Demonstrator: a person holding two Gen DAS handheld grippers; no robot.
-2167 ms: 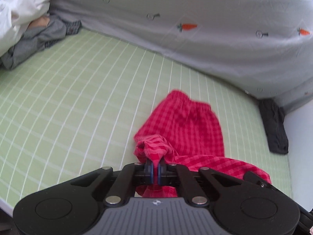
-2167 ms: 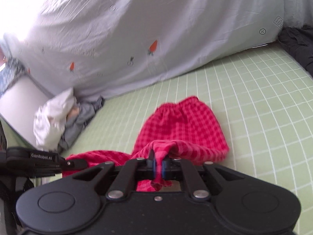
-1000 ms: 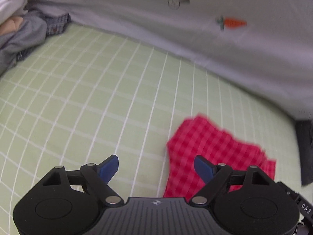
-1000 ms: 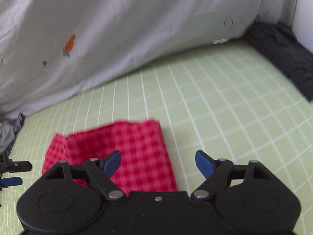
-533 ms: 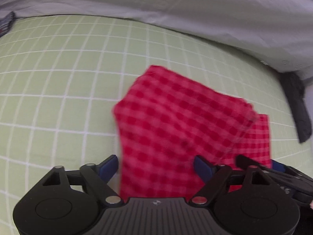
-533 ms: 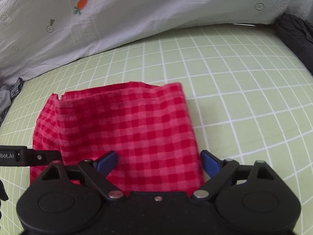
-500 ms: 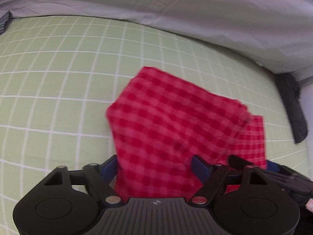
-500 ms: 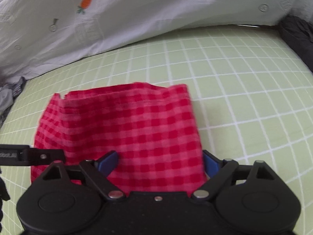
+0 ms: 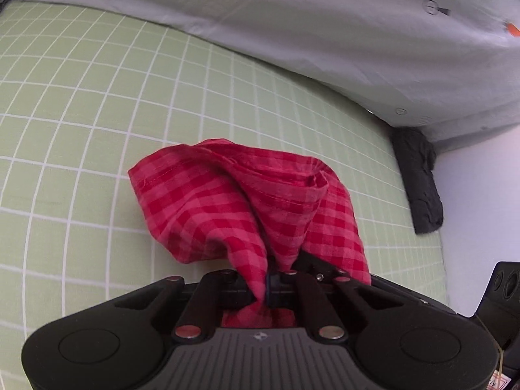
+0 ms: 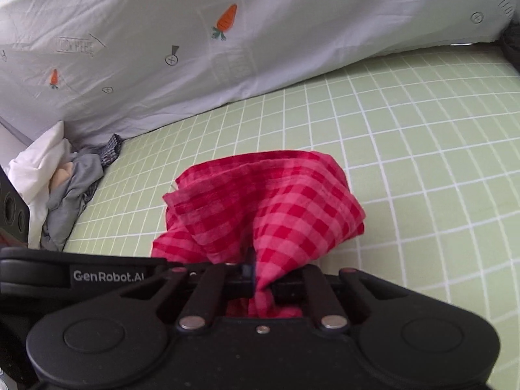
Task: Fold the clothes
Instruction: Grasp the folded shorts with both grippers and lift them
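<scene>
Lying heaped at the far left edge of the pale green white-gridded bedsheet [image 10: 406, 149]: a crumpled pile of white and grey clothes [image 10: 61, 188]; looming behind the sheet, a bunched pale grey duvet printed with small orange carrots [image 10: 260, 32]; bunching up mid-sheet, well right of the pile, the red-and-pink checked cotton garment [image 9: 234, 201], its near edge being lifted off the sheet; clamping fully down on that edge side by side, the left gripper [image 9: 268, 284] and the right gripper [image 10: 252, 273], jaws closed tight on cloth; lying at the sheet's far right edge, under the duvet, a rolled black cloth [image 9: 419, 178].
</scene>
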